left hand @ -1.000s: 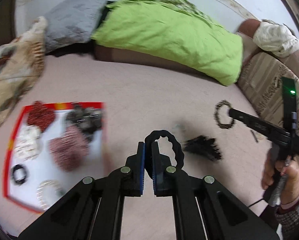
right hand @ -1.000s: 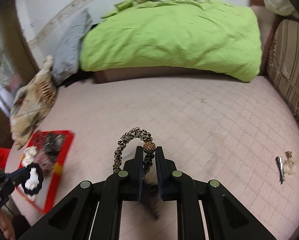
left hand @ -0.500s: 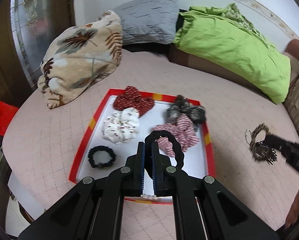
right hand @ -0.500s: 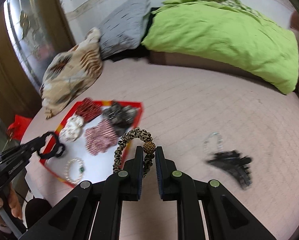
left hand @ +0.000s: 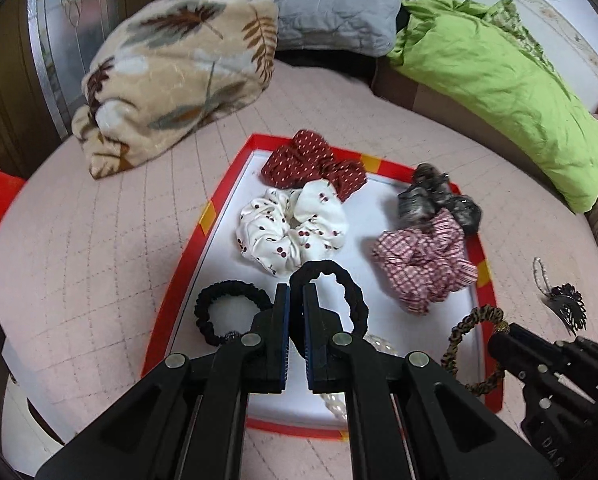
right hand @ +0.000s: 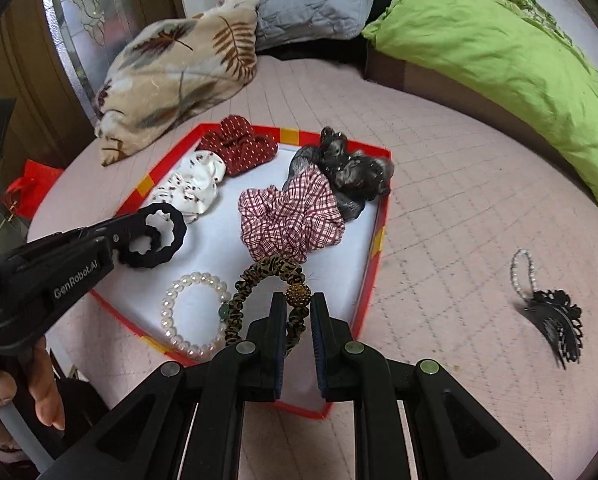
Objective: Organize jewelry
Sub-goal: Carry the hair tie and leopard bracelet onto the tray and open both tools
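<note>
- Black hair tie (left hand: pixel 341 288) sits pinched in the left gripper (left hand: pixel 296 304), jaws nearly shut on its band, hanging over the tray's (left hand: pixel 187 252) near-left part beside another black tie (left hand: pixel 223 312) — likely to group like with like.
- Leopard-print tie (right hand: pixel 267 280) is clamped near its gold bead by the right gripper (right hand: pixel 296 314), over the tray's near edge beside the pearl bracelet (right hand: pixel 191 312).
- Right of the tray, a black clip (right hand: pixel 555 320) lies on the bed — unsorted.

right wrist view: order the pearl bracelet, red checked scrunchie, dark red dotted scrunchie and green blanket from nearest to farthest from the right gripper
1. White pearl bracelet, just left of the right gripper, in the red-rimmed tray.
2. Red-and-white checked scrunchie, straight ahead, mid-tray.
3. Dark red dotted scrunchie, at the tray's far left corner.
4. Lime green blanket, far right, beyond the tray.
</note>
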The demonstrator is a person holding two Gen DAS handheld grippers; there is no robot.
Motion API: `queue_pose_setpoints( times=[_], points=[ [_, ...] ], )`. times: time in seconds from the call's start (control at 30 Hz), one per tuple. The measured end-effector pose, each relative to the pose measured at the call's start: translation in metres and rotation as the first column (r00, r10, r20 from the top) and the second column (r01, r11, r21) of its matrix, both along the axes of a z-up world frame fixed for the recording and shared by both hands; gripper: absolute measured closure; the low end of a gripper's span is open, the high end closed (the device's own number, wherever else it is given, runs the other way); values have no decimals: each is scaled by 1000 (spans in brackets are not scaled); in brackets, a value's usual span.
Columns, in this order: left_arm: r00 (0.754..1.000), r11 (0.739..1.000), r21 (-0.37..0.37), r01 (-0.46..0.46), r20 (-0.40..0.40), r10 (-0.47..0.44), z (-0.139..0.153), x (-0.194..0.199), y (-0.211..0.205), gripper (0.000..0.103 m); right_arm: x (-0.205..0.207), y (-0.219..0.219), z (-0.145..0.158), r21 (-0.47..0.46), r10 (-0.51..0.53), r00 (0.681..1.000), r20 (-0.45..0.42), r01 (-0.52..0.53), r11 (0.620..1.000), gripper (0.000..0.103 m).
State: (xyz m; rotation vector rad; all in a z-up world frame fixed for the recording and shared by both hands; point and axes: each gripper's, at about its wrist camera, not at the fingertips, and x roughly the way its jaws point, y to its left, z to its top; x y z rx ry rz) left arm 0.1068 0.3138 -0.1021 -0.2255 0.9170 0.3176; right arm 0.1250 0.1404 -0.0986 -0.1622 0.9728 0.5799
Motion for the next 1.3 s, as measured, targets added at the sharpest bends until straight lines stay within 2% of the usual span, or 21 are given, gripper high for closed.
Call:
queue_pose_setpoints(
  times=[0.2, 0.43, 0.63, 0.87, 0.93, 1.0, 1.03, 1.07, 1.3],
  points=[
    [1000, 1000, -7, 6, -28, -6, -15, 12, 6, 97, 9, 16, -22, -23, -8, 999, -47, 7, 1000, 90],
    [999, 999, -33, 9, -39, -11, -22, 14, 8, 97, 12, 23, -34, -29, 6, 998, -66, -8, 1000, 89],
    [998, 1000, -7, 6, -58, -7, -21, 9, 3, 96, 13, 18, -38, -20, -6, 996, -85, 4, 1000, 89],
    [999, 1000, 11, 2, -43, -1, -16, 1, -2, 94, 9, 17, -38, -22, -6, 996, -88, 4, 1000, 88],
    [1000, 1000, 11, 1, -29, -1, -11, -2, -3, 90, 9, 17, -36, -23, -10, 996, -87, 8, 1000, 84],
    [1000, 1000, 12, 0, -12, 0, -6, -4, -4, 80, 8, 16, -34, -18, -17, 996, -85, 15, 1000, 64],
    [1000, 1000, 16, -3, 5, 3, -1, -8, -5, 72, 8, 15, -31, -13, -22, 997, -77, 21, 1000, 61],
    [1000, 1000, 21, -7, 15, 7, 2, -9, -6, 68, 7, 14, -29, -12, -25, 997, -68, 24, 1000, 58],
    [997, 998, 55, -29, 69, 25, 29, -29, -15, 67, -4, 2, -10, -2, -17, 1000, -26, 17, 1000, 58]
  ],
)
